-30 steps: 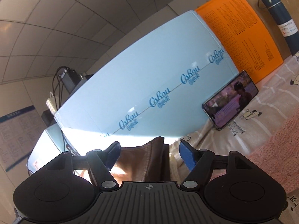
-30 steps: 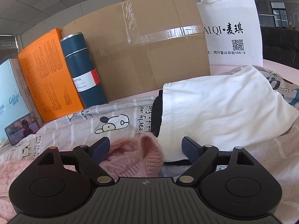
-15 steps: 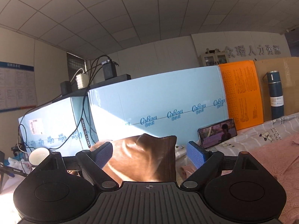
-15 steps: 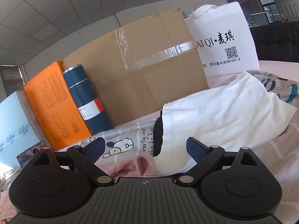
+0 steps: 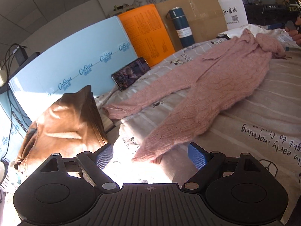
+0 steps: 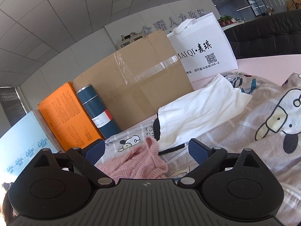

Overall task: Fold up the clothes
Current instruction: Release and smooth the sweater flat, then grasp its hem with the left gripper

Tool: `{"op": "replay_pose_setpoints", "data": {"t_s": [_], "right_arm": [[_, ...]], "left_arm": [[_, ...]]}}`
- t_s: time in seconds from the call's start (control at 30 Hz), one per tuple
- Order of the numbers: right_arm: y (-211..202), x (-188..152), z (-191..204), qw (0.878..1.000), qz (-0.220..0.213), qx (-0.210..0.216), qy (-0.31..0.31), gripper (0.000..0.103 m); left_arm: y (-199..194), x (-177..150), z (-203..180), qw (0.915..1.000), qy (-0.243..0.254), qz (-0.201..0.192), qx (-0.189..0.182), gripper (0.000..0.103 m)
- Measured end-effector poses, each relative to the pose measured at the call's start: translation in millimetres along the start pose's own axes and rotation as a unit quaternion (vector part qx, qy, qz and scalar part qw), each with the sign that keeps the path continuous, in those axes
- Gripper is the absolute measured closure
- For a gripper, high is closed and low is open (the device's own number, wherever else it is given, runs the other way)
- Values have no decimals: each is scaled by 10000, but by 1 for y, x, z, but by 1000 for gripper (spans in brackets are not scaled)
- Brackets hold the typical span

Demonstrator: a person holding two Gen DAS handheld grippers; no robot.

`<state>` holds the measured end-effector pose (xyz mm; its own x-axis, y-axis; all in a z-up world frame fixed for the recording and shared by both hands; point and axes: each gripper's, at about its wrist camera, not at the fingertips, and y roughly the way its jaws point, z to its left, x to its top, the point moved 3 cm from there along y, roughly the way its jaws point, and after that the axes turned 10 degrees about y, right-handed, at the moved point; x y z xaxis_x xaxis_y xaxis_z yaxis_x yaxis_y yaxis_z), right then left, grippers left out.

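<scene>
Jaws wider, both grippers off pink sweater [image 5: 216,86]

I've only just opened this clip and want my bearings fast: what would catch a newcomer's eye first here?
The pink knitted sweater sprawls unfolded across the cartoon-print bedsheet, one sleeve end lying between the fingertips of the open left gripper. Behind it an orange box and a dark blue flask stand against a cardboard box. A white garment lies beyond the open right gripper.

Pink sweater [image 5: 222,86]: fuzzy cable knit. Brown jacket [image 5: 64,120]: smooth leather-like sheen. Cardboard box [image 6: 139,86]: matt (glossy tape strip). Bedsheet [image 6: 263,116]: printed woven cloth.
</scene>
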<state>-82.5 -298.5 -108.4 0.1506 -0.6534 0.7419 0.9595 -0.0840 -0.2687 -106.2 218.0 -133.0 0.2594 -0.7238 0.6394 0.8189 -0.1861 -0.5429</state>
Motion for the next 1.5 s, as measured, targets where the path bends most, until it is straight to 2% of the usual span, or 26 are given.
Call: {"op": "replay_pose_setpoints", "data": {"t_s": [0.03, 0.1, 0.2, 0.33, 0.4, 0.5, 0.57, 0.7, 0.83, 0.9, 0.93, 0.97, 1.1, 1.17, 1.23, 1.27, 1.33, 1.4, 1.47, 1.5], "right_arm": [[-4, -4, 2, 9999, 70, 58, -49, 7], [-10, -12, 9, 9994, 175, 234, -197, 7], [-14, -27, 19, 9977, 339, 374, -444, 7], [-10, -45, 27, 9949, 668, 435, -619, 7], [-6, -53, 30, 9931, 875, 493, -609, 7], [2, -65, 39, 9893, 1131, 664, -637, 7], [6, -73, 46, 9865, 1246, 783, -716, 7], [12, -87, 56, 9823, 1327, 878, -990, 7], [13, -88, 52, 9816, 1414, 933, -885, 7], [13, -87, 49, 9821, 1422, 966, -763, 6], [13, -86, 47, 9822, 1428, 979, -723, 6], [14, -86, 47, 9822, 1435, 988, -698, 6], [14, -86, 45, 9819, 1462, 1026, -636, 6], [14, -85, 44, 9818, 1460, 1059, -588, 6], [14, -84, 42, 9815, 1480, 1093, -535, 6], [14, -84, 42, 9812, 1496, 1104, -521, 6], [15, -85, 42, 9808, 1516, 1117, -507, 6], [14, -85, 41, 9810, 1506, 1124, -487, 6], [14, -84, 40, 9812, 1498, 1131, -458, 6], [14, -84, 39, 9813, 1494, 1130, -434, 6]], "left_arm": [[6, 0, -5, 9998, 168, 101, -8, 14], [14, -1, -8, 9995, 300, 40, 90, 14], [16, 1, 1, 9998, 27, -163, -110, 14], [34, -4, 12, 9992, -27, 148, 361, 14], [36, -8, 19, 9977, -161, 101, 646, 14], [42, -8, 30, 9868, -187, 284, 1584, 14], [47, -2, 33, 9784, -142, 317, 2040, 14], [59, 22, 24, 9740, 101, 72, 2262, 14], [61, 54, 2, 9756, 354, -576, 2089, 14], [56, 69, -13, 9781, 560, -1011, 1731, 14], [54, 73, -20, 9801, 669, -1097, 1512, 14], [54, 77, -28, 9816, 793, -1103, 1344, 14], [49, 82, -33, 9835, 682, -821, 1463, 14], [38, 82, -20, 9862, -216, -875, 1386, 14], [38, 83, -7, 9848, -1144, -906, 946, 14], [41, 83, -2, 9814, -1553, -901, 685, 14], [54, 84, 4, 9722, -2199, -793, 146, 15], [71, 86, 10, 9567, -2779, -699, -512, 15], [92, 85, 12, 9424, -3201, -388, -891, 15], [101, 83, 11, 9403, -3273, -216, -907, 15]]}}
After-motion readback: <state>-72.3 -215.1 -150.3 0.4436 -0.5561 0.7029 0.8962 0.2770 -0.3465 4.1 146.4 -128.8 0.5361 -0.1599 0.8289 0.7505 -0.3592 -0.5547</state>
